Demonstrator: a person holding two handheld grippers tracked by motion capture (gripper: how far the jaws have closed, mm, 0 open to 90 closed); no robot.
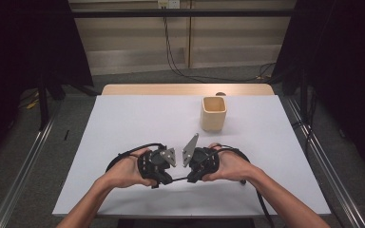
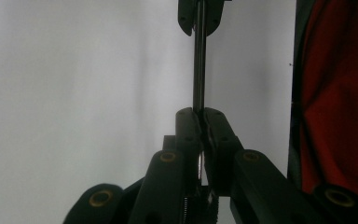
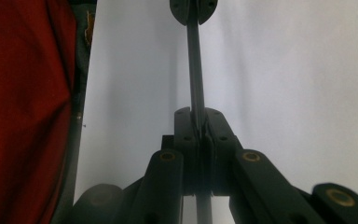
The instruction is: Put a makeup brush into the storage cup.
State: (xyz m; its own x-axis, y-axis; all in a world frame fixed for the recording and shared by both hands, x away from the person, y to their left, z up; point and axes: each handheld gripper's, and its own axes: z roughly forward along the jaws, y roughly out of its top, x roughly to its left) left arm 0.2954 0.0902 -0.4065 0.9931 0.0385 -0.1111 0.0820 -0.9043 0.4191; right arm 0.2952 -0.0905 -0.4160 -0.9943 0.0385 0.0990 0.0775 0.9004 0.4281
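Thin dark metal rod (image 1: 179, 179), level between both grippers above the white desk (image 1: 123, 118) near its front edge (open surface all round), left gripper (image 2: 198, 114) fingers and right gripper (image 3: 198, 114) fingers each clamped on an end, square pale wooden cup (image 1: 214, 113) well apart behind, contents unseen.

dim high view with dark corners, soft even overhead light, backlit blurry near foreground in gripper views
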